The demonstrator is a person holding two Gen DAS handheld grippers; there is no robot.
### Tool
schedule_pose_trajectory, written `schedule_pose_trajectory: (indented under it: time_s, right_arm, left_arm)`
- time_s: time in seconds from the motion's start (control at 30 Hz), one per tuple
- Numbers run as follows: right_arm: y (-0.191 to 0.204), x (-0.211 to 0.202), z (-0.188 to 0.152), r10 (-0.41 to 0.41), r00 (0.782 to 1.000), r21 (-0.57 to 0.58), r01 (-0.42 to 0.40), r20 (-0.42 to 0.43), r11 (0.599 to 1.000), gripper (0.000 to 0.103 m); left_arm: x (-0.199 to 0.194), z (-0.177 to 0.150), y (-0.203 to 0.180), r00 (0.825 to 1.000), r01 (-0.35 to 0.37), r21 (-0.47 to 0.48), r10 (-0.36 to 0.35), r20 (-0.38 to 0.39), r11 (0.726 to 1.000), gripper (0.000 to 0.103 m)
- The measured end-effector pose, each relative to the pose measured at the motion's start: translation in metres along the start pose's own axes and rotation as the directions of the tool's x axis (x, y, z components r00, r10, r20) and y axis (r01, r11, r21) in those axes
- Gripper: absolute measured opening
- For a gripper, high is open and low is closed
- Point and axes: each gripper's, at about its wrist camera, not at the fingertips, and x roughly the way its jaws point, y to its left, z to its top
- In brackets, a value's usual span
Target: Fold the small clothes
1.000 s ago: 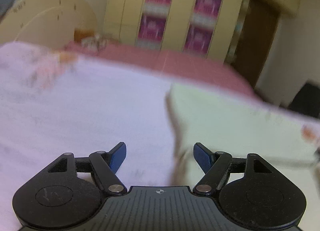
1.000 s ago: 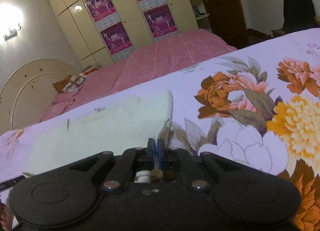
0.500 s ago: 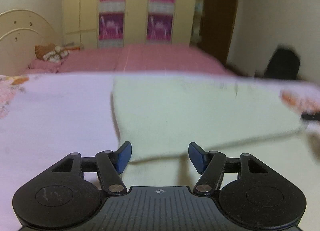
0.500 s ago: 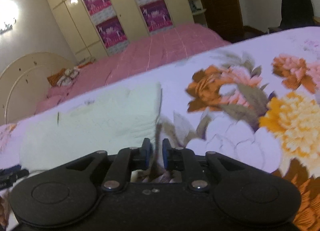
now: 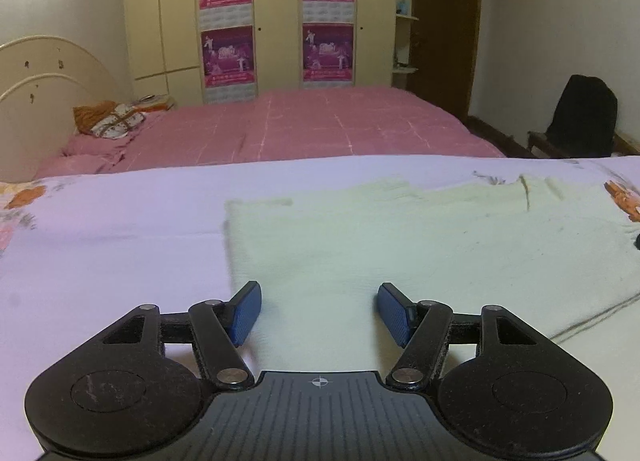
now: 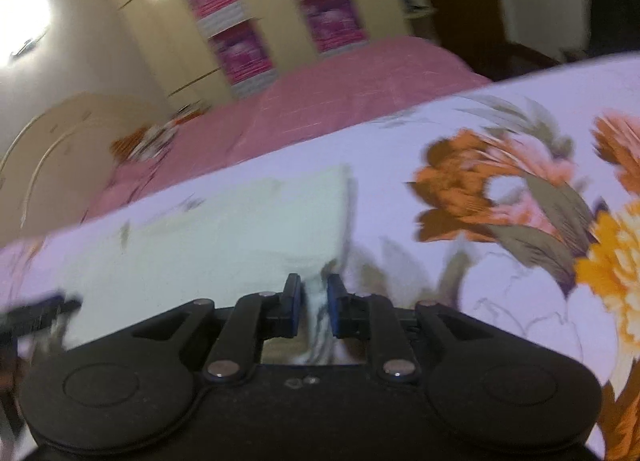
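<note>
Straight ahead of the left claw (image 5: 319, 311), on the lilac floral bedsheet (image 5: 100, 261), lies the pale cream knitted garment (image 5: 420, 245), spread flat with its long axis running left to right across the view. Its near edge passes between the blue pads (image 5: 246, 311) of that claw, which stand wide apart and hold nothing; the garment's left-hand corner sits just beside the left pad, so this claw is at the cloth's left end, low over it.

At the opposite end, the right claw (image 6: 313, 311) has its pads drawn near each other with a narrow gap, and a bunched bit of the pale cream fabric (image 6: 224, 237) rises between them. That view is smeared, so whether the pads pinch the cloth or have just let it slip loose cannot be told. The garment's right-hand edge runs away from this claw toward the far side of the bed, next to the orange printed flowers (image 6: 456, 185).

Judging from this, each claw owns one end of the near edge, and the coming fold would likely turn on carrying that edge away, across the short axis, toward the far hem; the left claw would have to shut on its corner first.
</note>
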Motion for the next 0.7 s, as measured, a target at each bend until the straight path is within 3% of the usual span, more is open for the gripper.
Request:
schedule_pose_trajectory:
  time_s: [0.1,0.2,0.33,0.5,0.63,0.67,0.7]
  right_arm:
    - [-0.007,-0.013,-0.001,-0.023,0.999,0.019,0.023,0.031,1.0,0.017]
    - [-0.014,-0.032,-0.003,-0.031,0.996,0.059,0.026,0.085,0.998,0.018]
    - [0.0,-0.024,-0.016,-0.017,0.999,-0.034,0.019,0.032,0.999,0.018]
    - [-0.001,-0.022,-0.014,-0.056,0.998,-0.03,0.057,0.028,0.998,0.019]
    - [0.009,-0.019,0.007,-0.056,0.993,-0.056,0.062,0.106,0.996,0.019]
    - [0.01,-0.013,0.013,-0.052,0.992,-0.065,0.06,0.115,0.996,0.019]
    - [0.013,-0.004,0.017,-0.053,0.992,-0.082,0.062,0.112,0.995,0.02]
  left_arm:
    - [-0.021,0.003,0.0,0.999,-0.022,0.003,0.021,0.034,1.0,0.065]
    - [-0.038,0.0,-0.009,0.996,0.018,0.008,-0.019,0.089,1.0,0.065]
    - [-0.024,-0.017,-0.026,1.0,0.0,0.052,0.0,0.006,0.999,0.065]
    - [-0.031,-0.002,-0.024,0.997,-0.017,0.032,0.015,0.079,0.999,0.065]
    - [0.001,0.027,-0.02,0.997,-0.014,-0.012,0.014,0.078,1.0,0.065]
    - [0.015,0.029,-0.018,0.999,-0.017,-0.023,0.018,0.045,1.0,0.068]
    - [0.031,0.027,-0.017,1.0,-0.023,-0.019,0.023,0.0,1.0,0.08]
